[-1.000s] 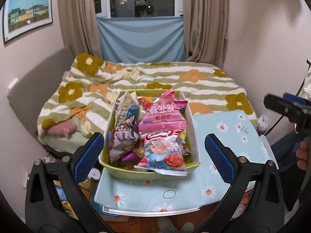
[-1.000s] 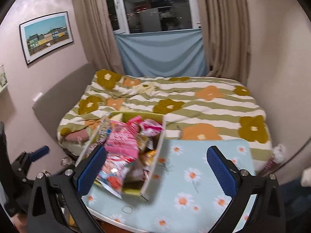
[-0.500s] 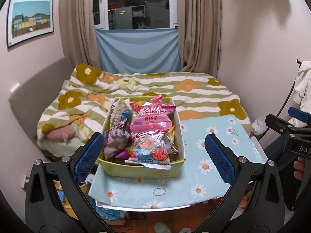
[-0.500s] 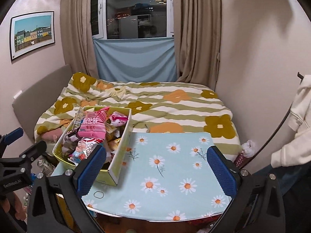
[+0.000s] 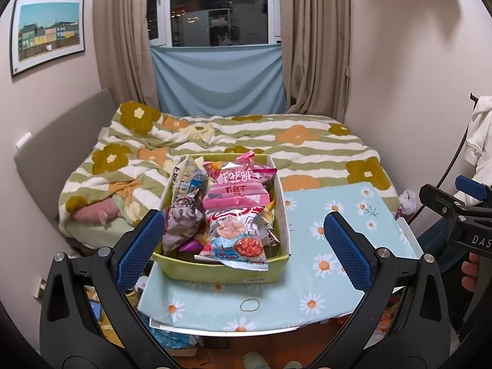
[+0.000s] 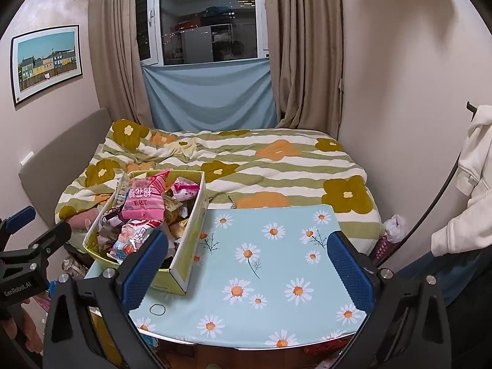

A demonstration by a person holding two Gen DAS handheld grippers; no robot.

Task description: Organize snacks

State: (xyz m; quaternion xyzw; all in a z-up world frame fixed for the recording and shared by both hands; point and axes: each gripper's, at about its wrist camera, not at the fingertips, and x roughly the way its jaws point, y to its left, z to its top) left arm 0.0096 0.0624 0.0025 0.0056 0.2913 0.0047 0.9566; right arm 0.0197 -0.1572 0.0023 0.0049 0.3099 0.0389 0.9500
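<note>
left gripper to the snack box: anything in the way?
Nothing visible. The left gripper is open and empty, and the yellow-green snack box sits straight ahead between its fingers on the daisy-print table. Only a small rubber band lies on the cloth in front of the box.

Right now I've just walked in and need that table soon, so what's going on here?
A person holds a hand-held gripper in each hand, facing a small table with a daisy-print cover at the foot of the bed. Both the left hand-held gripper and the right hand-held gripper are open and hold nothing. A yellow-green box on the table's left side is piled with snack bags, a pink one on top. No snacks have been set out on the table.
</note>
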